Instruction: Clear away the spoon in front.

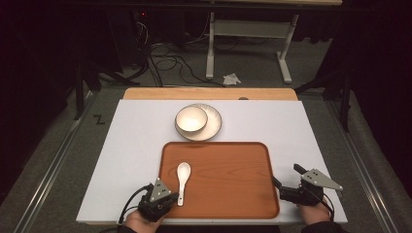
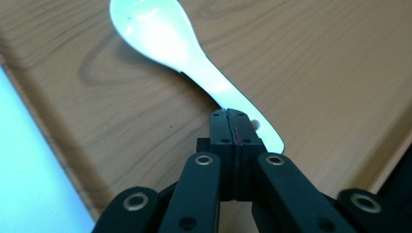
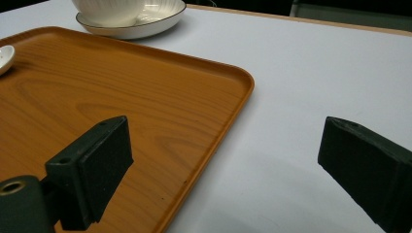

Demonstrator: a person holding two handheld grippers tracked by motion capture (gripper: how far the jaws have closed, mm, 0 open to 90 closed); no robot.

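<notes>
A white ceramic spoon (image 1: pixel 183 174) (image 2: pixel 160 34) lies on the wooden tray (image 1: pixel 228 179) (image 2: pixel 316 73) near its left rim, bowl end pointing away from me. My left gripper (image 1: pixel 173 196) (image 2: pixel 233 124) is shut, its tips pressed together right over the spoon's handle; I cannot tell whether they pinch it. At the tray's right edge my right gripper (image 1: pixel 287 175) (image 3: pixel 228 160) stands open, one jaw over the tray (image 3: pixel 121 97) and the other over the white surface, with nothing between them. The spoon's tip (image 3: pixel 5 56) peeks in at the left of the right gripper view.
A white bowl (image 1: pixel 191 119) (image 3: pixel 107 9) sits on a ribbed plate (image 1: pixel 214 128) (image 3: pixel 160 19) just beyond the tray's far rim. The tray rests on a white board (image 1: pixel 131 145) with bare room on both sides. Cables and a desk frame (image 1: pixel 248 43) stand on the floor beyond.
</notes>
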